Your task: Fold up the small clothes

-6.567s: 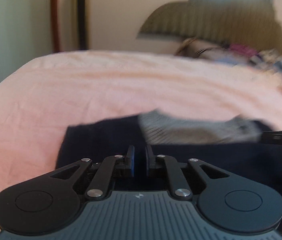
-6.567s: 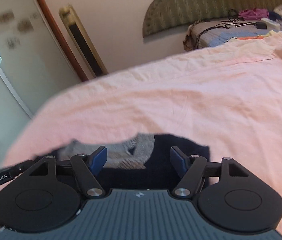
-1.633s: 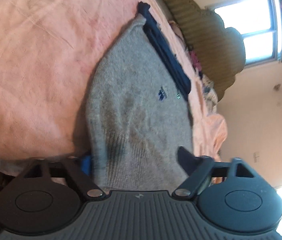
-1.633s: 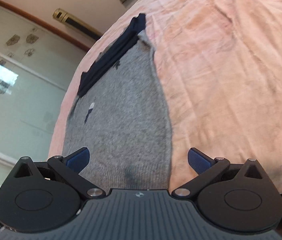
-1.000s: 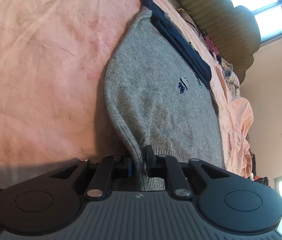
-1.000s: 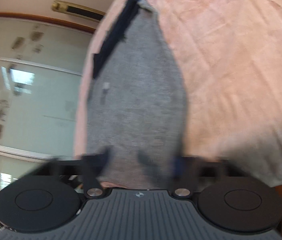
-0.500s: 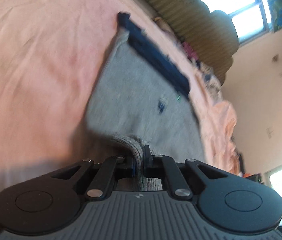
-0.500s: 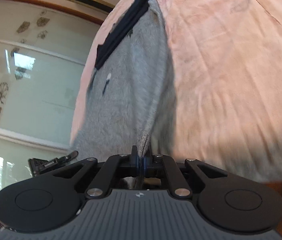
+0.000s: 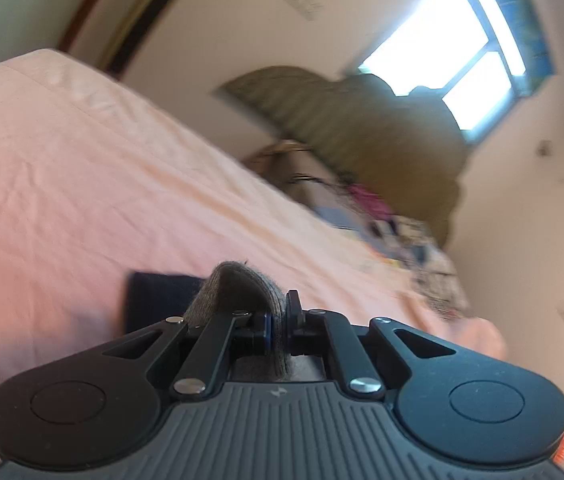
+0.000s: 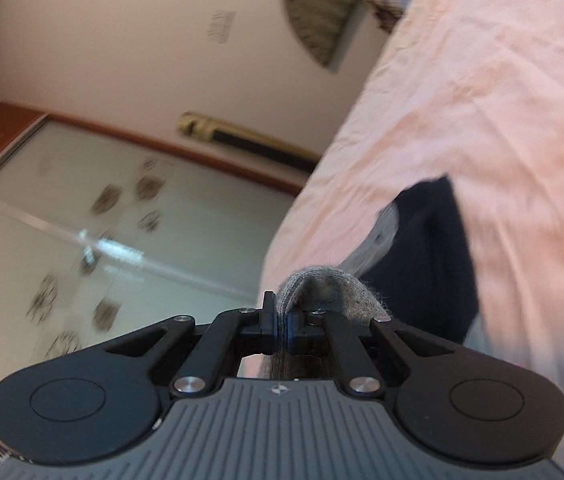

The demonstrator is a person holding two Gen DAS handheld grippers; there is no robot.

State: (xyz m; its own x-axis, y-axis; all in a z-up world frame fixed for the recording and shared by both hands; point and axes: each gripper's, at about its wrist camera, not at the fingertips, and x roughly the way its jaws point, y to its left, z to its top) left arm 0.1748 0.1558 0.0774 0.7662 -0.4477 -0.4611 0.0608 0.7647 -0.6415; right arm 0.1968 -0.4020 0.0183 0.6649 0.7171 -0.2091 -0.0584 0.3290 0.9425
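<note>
My left gripper [image 9: 278,326] is shut on a fold of the grey knit sweater [image 9: 238,286], which bunches over its left finger. A strip of the sweater's dark navy part [image 9: 154,300] lies on the pink bed sheet [image 9: 62,184] just beyond. My right gripper [image 10: 281,326] is shut on another grey edge of the same sweater [image 10: 324,284], which arches over its right finger. The navy part [image 10: 426,256] lies on the pink sheet [image 10: 514,120] ahead to the right. Most of the sweater is hidden below both grippers.
A green padded headboard [image 9: 362,128] and a pile of mixed clothes [image 9: 382,220] are at the bed's far end under a bright window [image 9: 458,52]. A frosted glass sliding door [image 10: 102,220] stands left of the bed edge in the right wrist view.
Both grippers, shut on the sweater's hem, have lifted and tilted up. The flat grey sweater has dropped out of sight; the views now show the far bed and the walls.
</note>
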